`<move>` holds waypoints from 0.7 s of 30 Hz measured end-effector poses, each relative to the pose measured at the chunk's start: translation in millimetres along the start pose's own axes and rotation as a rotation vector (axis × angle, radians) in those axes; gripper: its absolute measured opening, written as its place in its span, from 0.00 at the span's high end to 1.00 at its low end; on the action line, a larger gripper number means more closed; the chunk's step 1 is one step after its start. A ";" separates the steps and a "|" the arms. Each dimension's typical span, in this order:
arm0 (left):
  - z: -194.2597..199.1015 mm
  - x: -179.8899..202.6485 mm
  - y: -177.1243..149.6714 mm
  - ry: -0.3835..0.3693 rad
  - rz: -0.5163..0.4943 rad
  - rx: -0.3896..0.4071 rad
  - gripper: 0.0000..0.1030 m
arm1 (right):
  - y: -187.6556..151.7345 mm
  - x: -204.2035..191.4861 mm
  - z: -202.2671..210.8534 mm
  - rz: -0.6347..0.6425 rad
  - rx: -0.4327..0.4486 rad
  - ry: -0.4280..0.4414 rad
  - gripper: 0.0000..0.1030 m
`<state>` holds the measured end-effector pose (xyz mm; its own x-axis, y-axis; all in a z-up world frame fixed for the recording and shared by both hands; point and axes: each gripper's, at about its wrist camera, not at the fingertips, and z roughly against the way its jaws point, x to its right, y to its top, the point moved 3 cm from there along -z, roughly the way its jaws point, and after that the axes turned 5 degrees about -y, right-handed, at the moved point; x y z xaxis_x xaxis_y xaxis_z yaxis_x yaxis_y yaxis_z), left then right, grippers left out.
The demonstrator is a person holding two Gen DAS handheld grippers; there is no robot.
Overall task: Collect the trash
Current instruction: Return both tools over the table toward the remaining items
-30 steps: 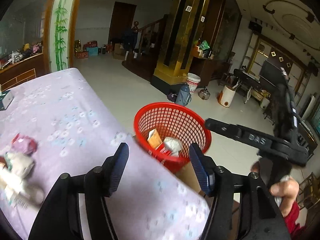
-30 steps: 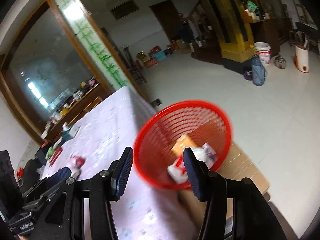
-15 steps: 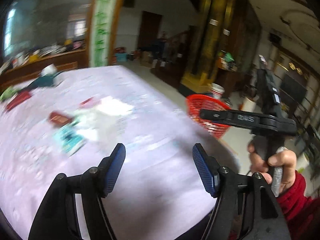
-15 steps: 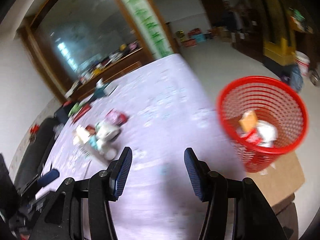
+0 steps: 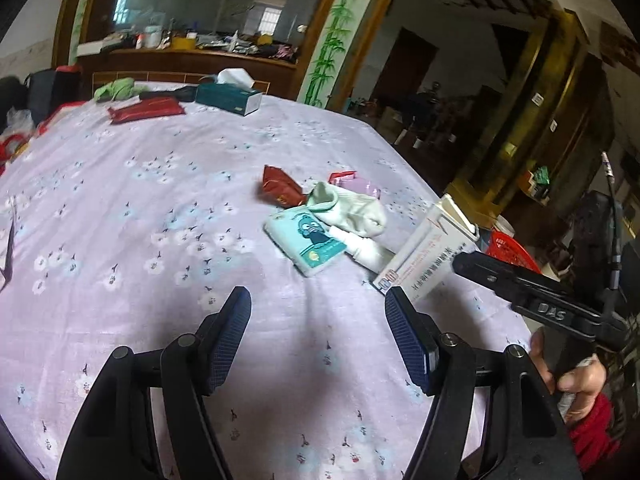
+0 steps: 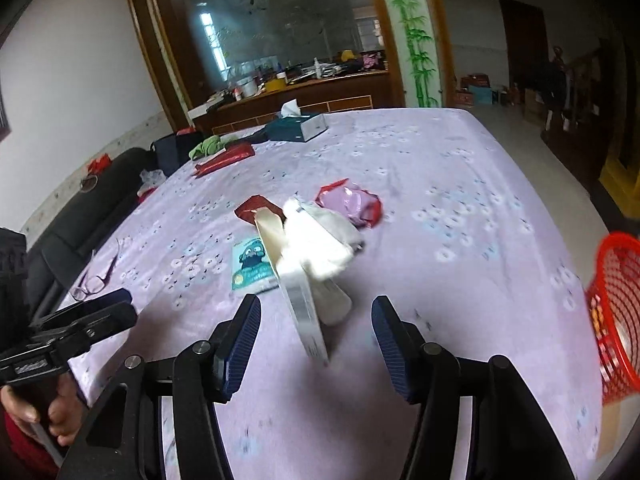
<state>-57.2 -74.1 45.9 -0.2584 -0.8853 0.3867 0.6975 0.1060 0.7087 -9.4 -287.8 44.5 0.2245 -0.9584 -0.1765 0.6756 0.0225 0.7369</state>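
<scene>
Broadly, my view is filled by the bench (image 5: 120, 208) under its lilac cloth printed with small white flowers. Off its right edge stands the red plastic mesh basket (image 6: 618, 312), with bits of trash inside (I cannot make out what they are). Far back on the cloth sits a teal tissue box (image 5: 228, 98) with a long dark red packet (image 5: 146, 110) just beside it.

Nearer lies the trash heap. A white cardboard box with red print (image 5: 430, 256) stands tilted on its edge, directly ahead of my right tool (image 6: 316, 340), which is spread wide and grips nothing. Behind the box a crumpled white cloth (image 5: 352, 210) rests on a pale teal packet with a cartoon face (image 5: 306, 242). A dark red wrapper (image 5: 280, 190) and a pink wrapper with red edges (image 6: 352, 204) lie touching the cloth's far side.

My left tool (image 5: 318, 334) is likewise released, hovering over bare cloth short of the heap.
</scene>
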 end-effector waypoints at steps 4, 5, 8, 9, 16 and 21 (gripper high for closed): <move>-8.1 -8.2 2.8 0.012 0.023 -0.017 0.34 | 3.0 -5.5 -22.2 0.011 -0.031 -0.020 0.68; -10.3 -8.4 3.9 0.011 0.030 -0.023 0.34 | 1.6 -5.9 -24.0 0.007 -0.040 -0.019 0.73; -22.0 -9.5 10.6 -0.003 0.065 -0.047 0.34 | -1.2 -5.2 -18.3 -0.012 -0.039 -0.005 0.86; -26.9 -11.0 13.1 -0.005 0.077 -0.053 0.34 | -1.8 -4.0 -14.0 -0.023 -0.031 0.001 0.86; -73.6 -17.1 32.5 0.021 0.197 -0.126 0.34 | -3.5 6.4 26.9 -0.085 0.062 0.016 0.86; -109.5 -16.6 45.3 0.102 0.214 -0.156 0.34 | -5.6 21.0 41.0 -0.127 0.080 0.033 0.86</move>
<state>51.9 -104.2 7.0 -0.0308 -0.8923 0.4504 0.8256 0.2314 0.5147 -37.3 -319.7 63.4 0.1647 -0.9420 -0.2923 0.6419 -0.1226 0.7569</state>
